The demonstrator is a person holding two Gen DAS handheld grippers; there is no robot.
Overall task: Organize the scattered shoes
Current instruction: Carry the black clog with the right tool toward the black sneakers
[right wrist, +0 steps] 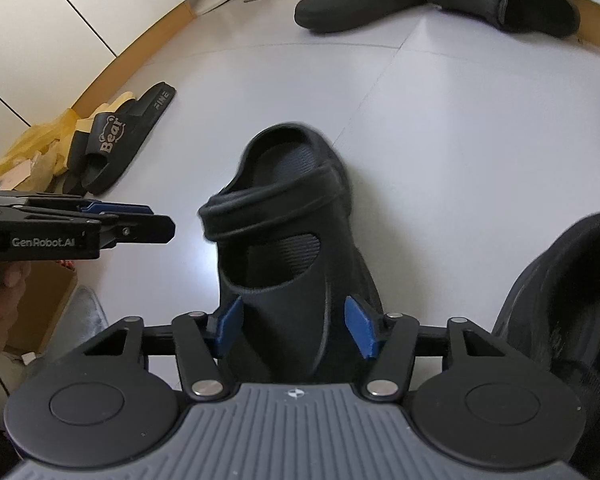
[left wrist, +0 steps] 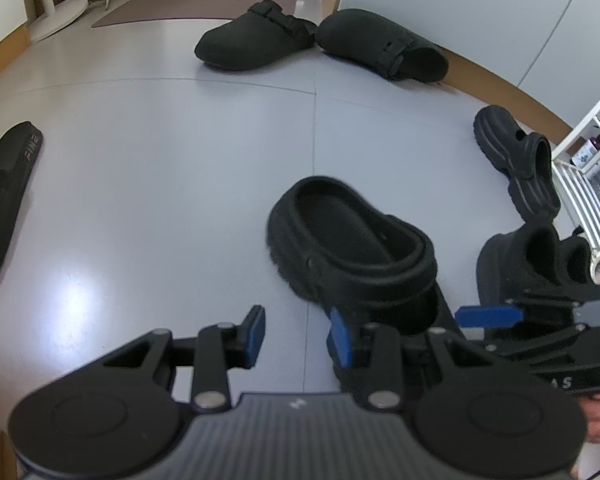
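A chunky black clog (right wrist: 284, 208) lies on the grey floor with its heel strap folded forward. My right gripper (right wrist: 294, 330) is shut on its toe end, one blue pad on each side of the upper. In the left wrist view the same clog (left wrist: 352, 236) is just right of centre, with one blue pad (left wrist: 488, 316) of the right gripper showing beside it. My left gripper (left wrist: 298, 336) hangs open over bare floor to the clog's left, holding nothing. Its right finger overlaps the clog's toe. The matching clog (left wrist: 520, 160) stands by the right wall.
Two black mules (left wrist: 256, 40) (left wrist: 384, 46) lie at the far wall. A black "Bear" slide (right wrist: 120, 136) rests at the left beside a yellow bag (right wrist: 40, 140). A black sneaker (right wrist: 560, 300) sits close on the right, near a white rack (left wrist: 588, 184).
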